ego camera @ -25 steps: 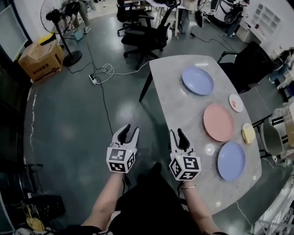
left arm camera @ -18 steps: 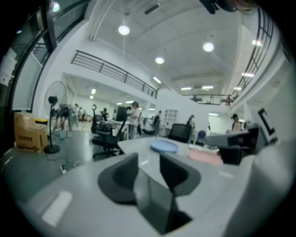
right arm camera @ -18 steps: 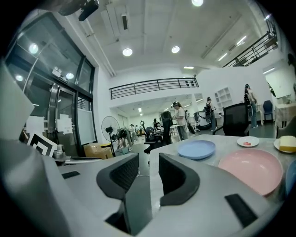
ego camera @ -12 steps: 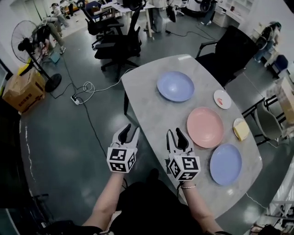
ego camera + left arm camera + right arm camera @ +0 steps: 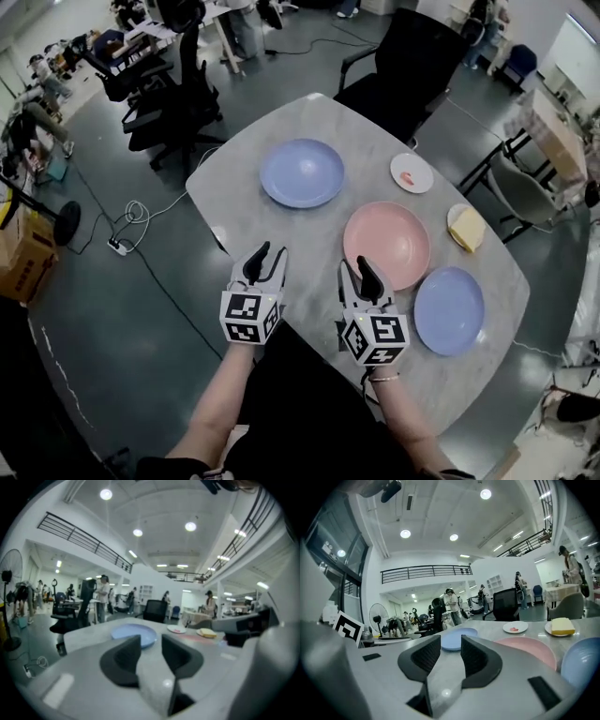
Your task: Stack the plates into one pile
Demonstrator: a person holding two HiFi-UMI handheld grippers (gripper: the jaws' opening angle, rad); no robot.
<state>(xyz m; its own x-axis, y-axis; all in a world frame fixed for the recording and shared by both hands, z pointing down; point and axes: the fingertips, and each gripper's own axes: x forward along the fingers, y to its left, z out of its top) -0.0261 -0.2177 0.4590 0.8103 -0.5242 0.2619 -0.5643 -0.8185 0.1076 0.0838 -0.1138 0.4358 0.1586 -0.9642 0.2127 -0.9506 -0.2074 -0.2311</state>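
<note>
Three large plates lie apart on the grey oval table [image 5: 309,230]: a blue plate [image 5: 302,172] at the far left, a pink plate [image 5: 387,244] in the middle, and another blue plate [image 5: 449,309] at the near right. My left gripper [image 5: 266,260] hovers open at the table's near edge, nothing between its jaws. My right gripper [image 5: 357,276] is open too, just left of the pink plate. The far blue plate [image 5: 135,633] shows past the left jaws, and as a blue plate [image 5: 458,639] past the right jaws, with the pink plate [image 5: 529,649] beside.
A small white saucer [image 5: 412,172] with a red bit and a small plate holding a yellow block [image 5: 468,228] lie at the table's far right. A black chair [image 5: 412,58] stands behind the table; office chairs [image 5: 169,94] and a floor cable [image 5: 131,230] are to the left.
The head view has swung toward the table, so the plates now sit nearer the middle of the picture. Both grippers stay open side by side at the near edge.
</note>
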